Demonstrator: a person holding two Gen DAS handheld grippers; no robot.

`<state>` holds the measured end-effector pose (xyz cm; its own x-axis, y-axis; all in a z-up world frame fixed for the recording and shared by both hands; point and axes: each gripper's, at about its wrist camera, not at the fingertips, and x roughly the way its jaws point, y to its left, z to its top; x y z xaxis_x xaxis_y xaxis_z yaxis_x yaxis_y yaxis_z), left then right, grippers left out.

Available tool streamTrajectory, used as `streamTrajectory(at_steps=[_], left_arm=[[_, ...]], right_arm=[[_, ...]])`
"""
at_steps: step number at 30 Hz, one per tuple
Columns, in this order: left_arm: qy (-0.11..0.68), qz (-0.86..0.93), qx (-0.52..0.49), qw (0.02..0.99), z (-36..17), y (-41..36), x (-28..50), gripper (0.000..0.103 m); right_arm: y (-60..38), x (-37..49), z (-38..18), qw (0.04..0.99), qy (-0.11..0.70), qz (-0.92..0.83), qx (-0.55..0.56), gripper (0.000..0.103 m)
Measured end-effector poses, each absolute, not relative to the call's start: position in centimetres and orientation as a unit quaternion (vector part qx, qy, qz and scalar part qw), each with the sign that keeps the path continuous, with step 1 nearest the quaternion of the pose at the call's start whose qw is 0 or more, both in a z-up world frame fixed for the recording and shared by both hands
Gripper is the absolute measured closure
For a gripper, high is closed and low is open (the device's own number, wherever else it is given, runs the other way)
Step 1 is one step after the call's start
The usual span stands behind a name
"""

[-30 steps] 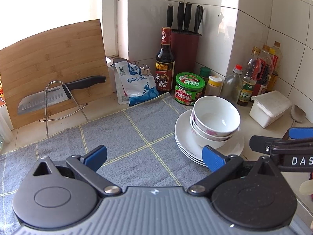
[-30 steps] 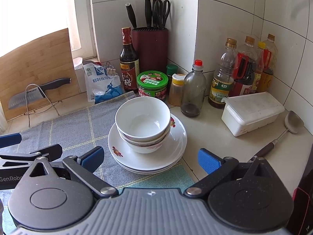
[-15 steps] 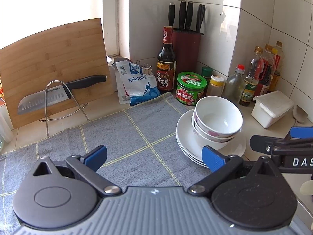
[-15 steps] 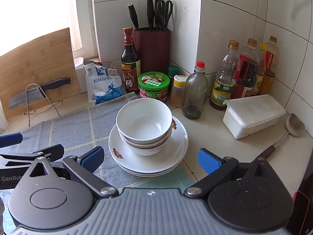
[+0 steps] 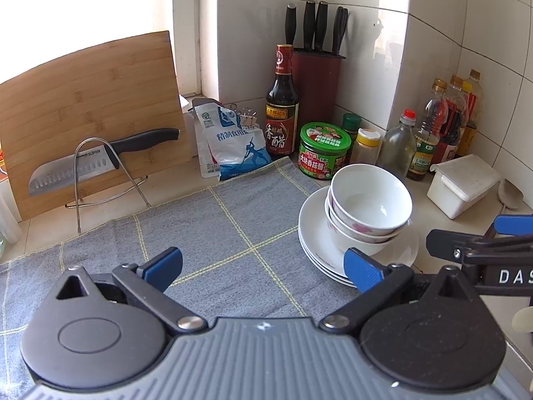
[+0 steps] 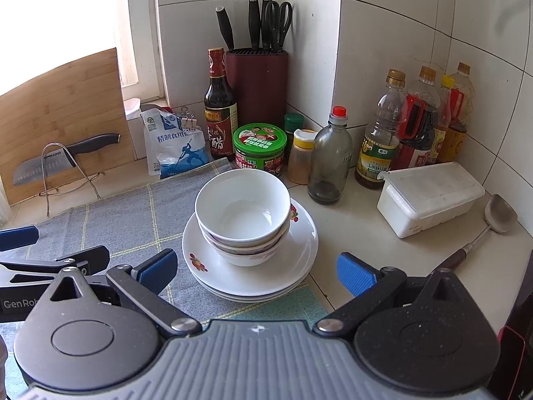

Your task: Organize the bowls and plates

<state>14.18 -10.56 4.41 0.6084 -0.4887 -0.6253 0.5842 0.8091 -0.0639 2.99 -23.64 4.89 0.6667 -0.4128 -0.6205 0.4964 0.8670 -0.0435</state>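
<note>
White plates (image 6: 301,253) overhanging cloth (image 6: 133,223) edge, right gripper (image 6: 255,271) fingers spread.

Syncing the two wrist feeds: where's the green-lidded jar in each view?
Left wrist: green-lidded jar sits right of centre, behind the stacked bowls, right of the dark vinegar bottle.
Right wrist: green-lidded jar sits at centre, directly behind the stacked bowls, left of the yellow-capped spice jar.
Shared landmark: the maroon knife block in the tiled corner.
</note>
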Motion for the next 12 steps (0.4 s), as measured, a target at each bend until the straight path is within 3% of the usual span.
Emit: streamTrajectory(at_steps=[12], left_arm=[[0.327,-0.303,0.076,0.892,4.45,-10.74,14.08,0.001]], right_arm=[[-23.58,2.66,4.94,0.91,0.323,-0.252,0.061,0.0]])
